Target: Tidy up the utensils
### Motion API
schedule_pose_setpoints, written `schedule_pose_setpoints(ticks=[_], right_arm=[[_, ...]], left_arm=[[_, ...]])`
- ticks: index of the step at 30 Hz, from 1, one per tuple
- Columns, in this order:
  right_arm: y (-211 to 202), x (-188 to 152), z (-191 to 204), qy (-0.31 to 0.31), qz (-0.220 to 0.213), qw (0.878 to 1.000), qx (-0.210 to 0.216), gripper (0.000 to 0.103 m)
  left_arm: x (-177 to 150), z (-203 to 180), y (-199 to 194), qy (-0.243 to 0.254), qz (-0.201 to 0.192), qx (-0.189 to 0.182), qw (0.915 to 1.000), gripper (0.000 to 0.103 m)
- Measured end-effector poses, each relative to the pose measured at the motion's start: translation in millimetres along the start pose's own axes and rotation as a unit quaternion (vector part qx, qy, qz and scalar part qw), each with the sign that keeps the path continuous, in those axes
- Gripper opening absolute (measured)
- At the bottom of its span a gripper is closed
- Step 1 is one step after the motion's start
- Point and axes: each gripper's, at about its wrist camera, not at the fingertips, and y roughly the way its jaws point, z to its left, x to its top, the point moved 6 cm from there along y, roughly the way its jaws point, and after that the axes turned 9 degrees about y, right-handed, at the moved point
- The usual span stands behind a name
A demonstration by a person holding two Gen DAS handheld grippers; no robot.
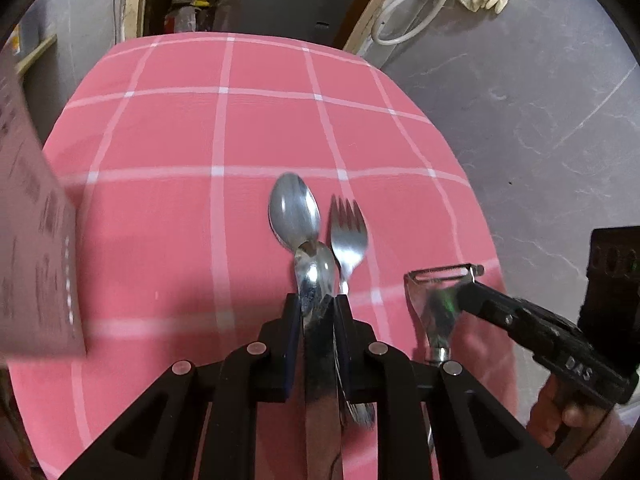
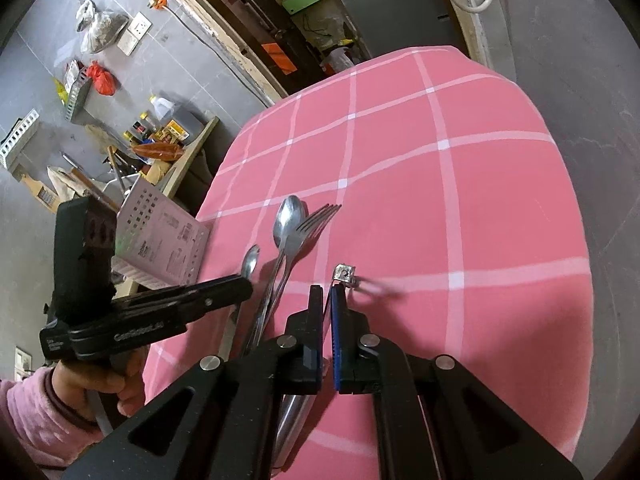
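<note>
My left gripper (image 1: 316, 300) is shut on a small steel spoon (image 1: 316, 276), held above the pink checked tablecloth (image 1: 180, 140). A larger spoon (image 1: 294, 210) and a fork (image 1: 348, 232) lie on the cloth just ahead of it. My right gripper (image 2: 327, 290) is shut on a metal peeler (image 2: 345, 274); it shows edge-on. In the left wrist view the right gripper (image 1: 460, 288) holds the peeler (image 1: 436, 300) at the right. In the right wrist view the left gripper (image 2: 246, 280) holds the small spoon (image 2: 250, 262) beside the large spoon (image 2: 289, 218) and fork (image 2: 308, 228).
A pale perforated utensil holder (image 2: 160, 244) stands at the table's left edge; it also shows in the left wrist view (image 1: 32, 240). Grey tiled floor (image 1: 540, 120) surrounds the table. A cluttered shelf and wall (image 2: 120, 132) lie beyond the left side.
</note>
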Motion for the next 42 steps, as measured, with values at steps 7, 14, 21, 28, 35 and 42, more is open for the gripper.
schedule_pose_setpoints(ticks=[7,14,21,28,35,42], right_arm=[[-20,-8,0,0.003,-0.011,1.000,0.004,0.003],[-42,-14,10,-0.008,-0.033,0.999,0.014,0.003],[-67,-22,19,-0.033,-0.052,0.998,0.017,0.003],[-92,-33,35,-0.072,-0.066,0.995,0.018,0.003],[-116,-50,58,-0.125,-0.073,0.989,0.024,0.002],[-129,-62,70,-0.144,-0.079,0.986,0.029,0.002]], left_arm=[[-24,-11,-24,-0.009,-0.002,-0.023,0.9997,0.016],[-32,-21,-52,0.012,-0.031,-0.013,0.9994,0.016],[-38,-43,-89,0.062,-0.070,-0.005,0.9956,0.016],[-50,-55,-123,0.084,-0.100,0.016,0.9913,0.016],[-73,-54,-144,0.077,-0.113,0.034,0.9900,0.002],[-95,-49,-145,0.042,-0.116,0.029,0.9920,0.002]])
